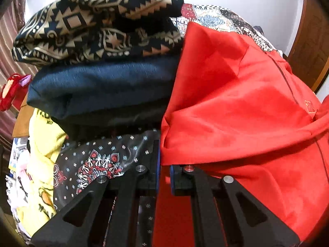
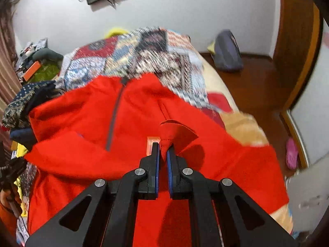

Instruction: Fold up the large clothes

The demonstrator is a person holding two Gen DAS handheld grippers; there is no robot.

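The right gripper point(image 2: 162, 150) pinches a bunched fold of the red fleece jacket point(image 2: 86, 127) at frame centre. The left gripper point(image 1: 164, 160) clamps the jacket's edge; folded clothes point(image 1: 98, 41) are stacked upper left.

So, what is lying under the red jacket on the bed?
Beyond the red jacket, a patchwork quilt shows, and a beige blanket at its right edge. Both seem to continue beneath it; the jacket hides anything else there. Both grippers, left and right, pinch its fabric.
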